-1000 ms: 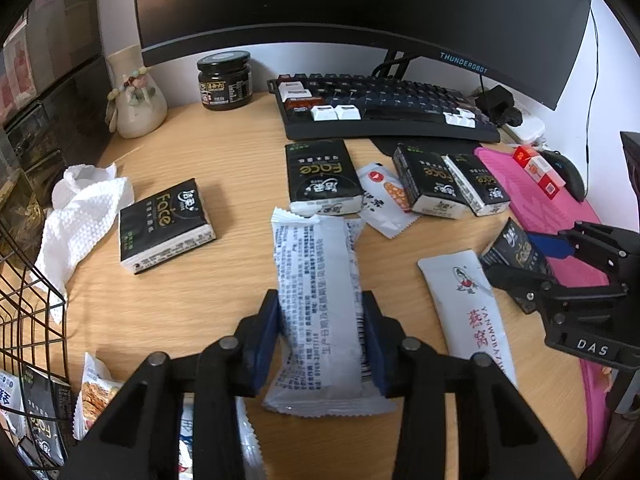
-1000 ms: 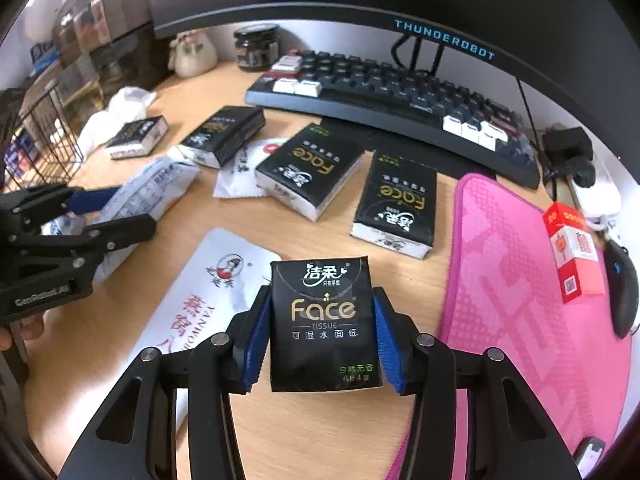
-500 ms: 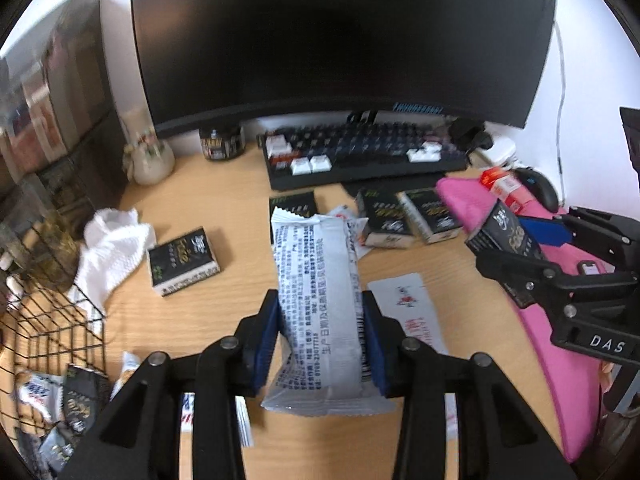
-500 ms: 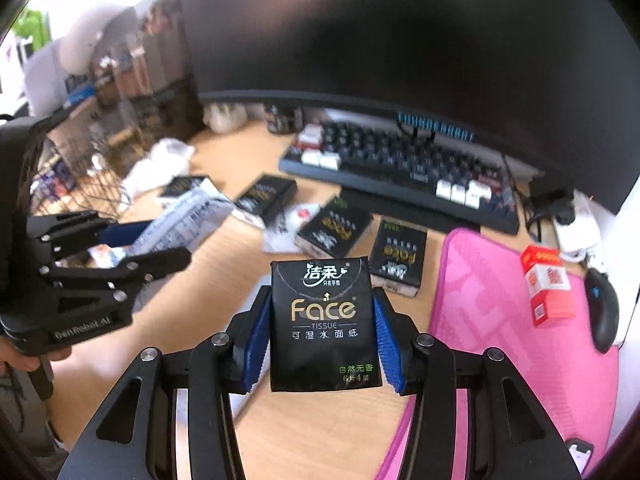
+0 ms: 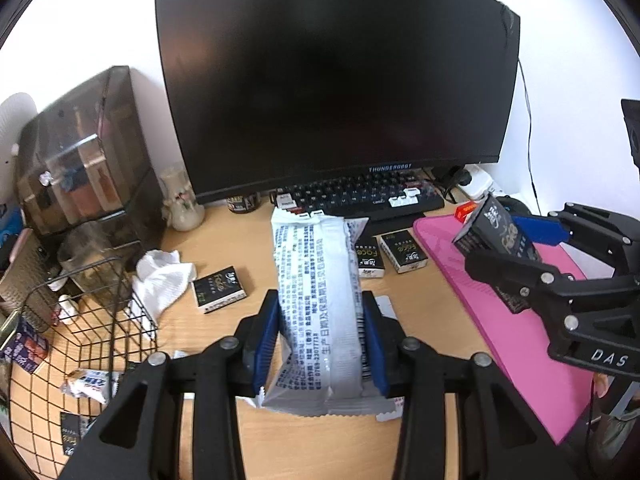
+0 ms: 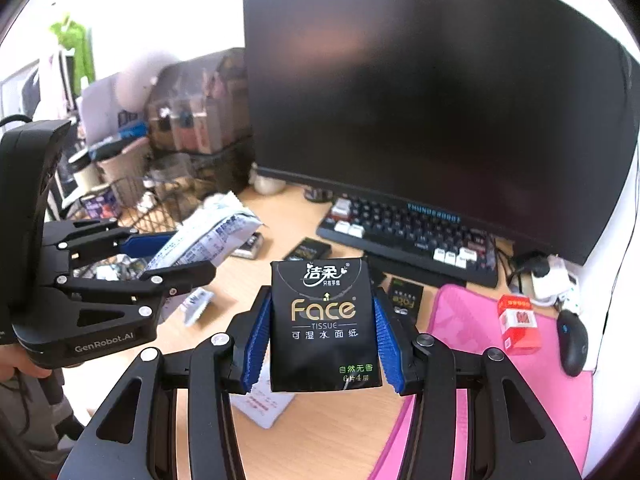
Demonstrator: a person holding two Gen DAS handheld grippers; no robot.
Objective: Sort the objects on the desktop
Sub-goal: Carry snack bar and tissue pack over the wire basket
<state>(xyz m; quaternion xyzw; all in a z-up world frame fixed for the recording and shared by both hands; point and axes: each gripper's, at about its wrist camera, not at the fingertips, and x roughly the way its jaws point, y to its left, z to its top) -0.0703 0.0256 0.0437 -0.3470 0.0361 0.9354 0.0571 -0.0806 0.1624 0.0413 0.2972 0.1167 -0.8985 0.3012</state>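
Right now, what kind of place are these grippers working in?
Most likely a home or office computer desk: a large dark monitor stands over a keyboard on a wooden desktop, with a mouse on a pink mat.

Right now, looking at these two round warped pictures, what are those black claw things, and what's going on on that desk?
Each claw is a hand-held gripper with two fingers; a person carries one in each hand, and a wide-angle camera on each looks along its fingers. One picture comes from the left gripper, clamped on a silver snack packet. The other comes from the right gripper, clamped on a black Face tissue pack. Both are held above a wooden desk with a monitor, keyboard, pink mat, more tissue packs and a wire basket.
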